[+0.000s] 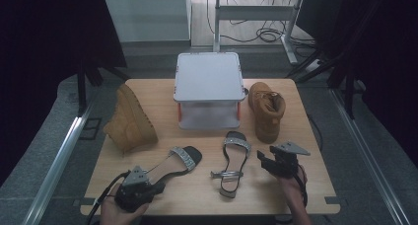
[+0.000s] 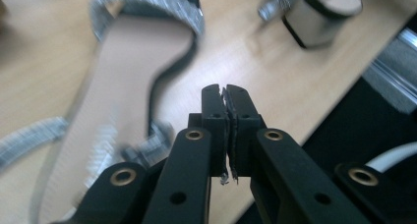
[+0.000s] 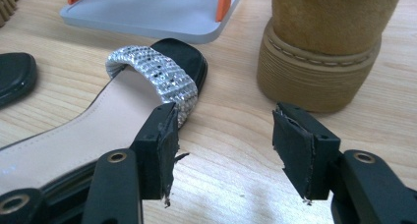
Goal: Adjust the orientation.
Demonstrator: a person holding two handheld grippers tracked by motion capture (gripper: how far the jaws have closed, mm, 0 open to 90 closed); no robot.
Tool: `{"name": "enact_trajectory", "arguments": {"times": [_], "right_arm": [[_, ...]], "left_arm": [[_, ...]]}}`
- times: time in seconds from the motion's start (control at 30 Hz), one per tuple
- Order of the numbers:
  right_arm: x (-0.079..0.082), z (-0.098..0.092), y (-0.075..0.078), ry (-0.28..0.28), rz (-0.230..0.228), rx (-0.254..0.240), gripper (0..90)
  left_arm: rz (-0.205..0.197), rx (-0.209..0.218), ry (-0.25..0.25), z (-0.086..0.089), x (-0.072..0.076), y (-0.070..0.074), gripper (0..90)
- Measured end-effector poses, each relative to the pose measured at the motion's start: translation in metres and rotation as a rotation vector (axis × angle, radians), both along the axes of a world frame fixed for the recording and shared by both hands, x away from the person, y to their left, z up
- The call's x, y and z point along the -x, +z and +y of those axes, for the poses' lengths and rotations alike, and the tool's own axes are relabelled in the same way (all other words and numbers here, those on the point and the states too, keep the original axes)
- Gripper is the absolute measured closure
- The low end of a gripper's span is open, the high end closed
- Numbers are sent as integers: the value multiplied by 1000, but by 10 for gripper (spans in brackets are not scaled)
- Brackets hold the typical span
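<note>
Two black sandals with glittering silver straps lie on the wooden table (image 1: 197, 198). The left sandal (image 1: 175, 163) (image 2: 133, 62) lies slanted, its heel end beside my left gripper (image 1: 158, 187) (image 2: 226, 94). That gripper is shut, pads together with nothing between them, just right of the sandal's ankle strap. The right sandal (image 1: 234, 161) (image 3: 152, 71) points its toe towards the back. My right gripper (image 1: 262, 159) (image 3: 228, 135) is open over bare wood, between this sandal's toe strap and the right tan boot (image 1: 266, 111) (image 3: 319, 62); nothing is between its pads.
A grey two-level rack with orange posts (image 1: 208, 79) (image 3: 147, 13) stands at the back middle. A second tan boot (image 1: 129, 121) lies on its side at the left. The table's front edge is close under both hands. The floor lies beyond.
</note>
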State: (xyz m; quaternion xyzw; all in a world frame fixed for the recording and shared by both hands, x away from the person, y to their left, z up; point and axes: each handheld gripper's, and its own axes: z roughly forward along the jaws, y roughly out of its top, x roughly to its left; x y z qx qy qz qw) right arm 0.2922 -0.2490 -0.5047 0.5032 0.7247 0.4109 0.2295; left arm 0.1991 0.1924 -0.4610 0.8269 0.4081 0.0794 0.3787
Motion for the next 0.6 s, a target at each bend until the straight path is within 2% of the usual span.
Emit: {"name": "enact_trajectory", "arguments": {"times": [0.1, 0.13, 0.17, 0.2, 0.3, 0.33, 0.4, 0.6], "right_arm": [[0, 4, 4, 12, -9, -4, 439], [0, 5, 5, 19, -14, -7, 440], [0, 5, 5, 19, -14, -7, 440], [1, 7, 7, 25, -19, -8, 440], [1, 11, 12, 45, -31, -8, 441], [1, 13, 13, 55, -35, -4, 441], [1, 15, 13, 59, -35, -4, 441], [1, 18, 11, 85, -35, 3, 441]], "left_arm": [[-13, 15, 5, 0, -9, 7, 851], [-32, 23, 12, 0, -19, 13, 846], [-32, 23, 12, 0, -19, 13, 836], [-36, 29, 15, -1, -26, 17, 836], [-43, 29, 26, -4, -42, 20, 736], [-45, 30, 39, -4, -47, 21, 644], [-45, 43, 57, -3, -58, 22, 609], [-61, 25, 109, 4, -72, 21, 478]]}}
